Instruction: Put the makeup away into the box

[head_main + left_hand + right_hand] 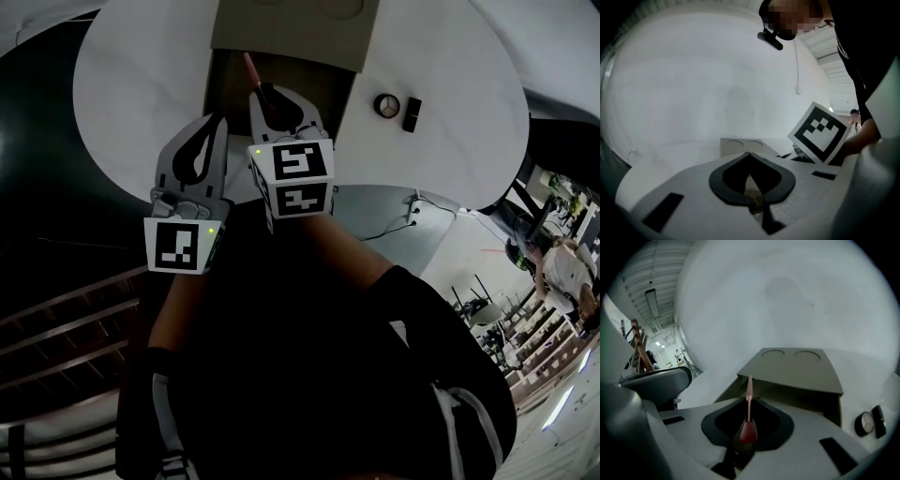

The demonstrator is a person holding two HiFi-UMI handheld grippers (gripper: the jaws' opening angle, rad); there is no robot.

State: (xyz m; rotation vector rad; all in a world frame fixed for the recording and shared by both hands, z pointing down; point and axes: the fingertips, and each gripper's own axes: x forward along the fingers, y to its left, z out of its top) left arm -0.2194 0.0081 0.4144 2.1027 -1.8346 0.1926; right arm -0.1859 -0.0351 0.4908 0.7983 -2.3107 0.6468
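Note:
An olive cardboard box stands open at the table's far middle, with its lid (291, 28) folded back and a dark inside. My right gripper (270, 92) hovers at the box's near edge, shut on a slim makeup pencil (265, 97) with a dark red body and a thin pink tip (251, 67) that points into the opening. In the right gripper view the pencil (747, 431) sticks out of the right gripper (749, 400) toward the box lid (797, 369). My left gripper (214, 124) is beside it to the left, jaws together and empty. The left gripper (749, 154) faces the lid (740, 144).
A round compact (385, 105) and a small black case (413, 113) lie on the white round table (141, 84) right of the box; both also show as the compact (864, 423) and the case (879, 420). A thin cable (409, 214) trails off the table's near right edge.

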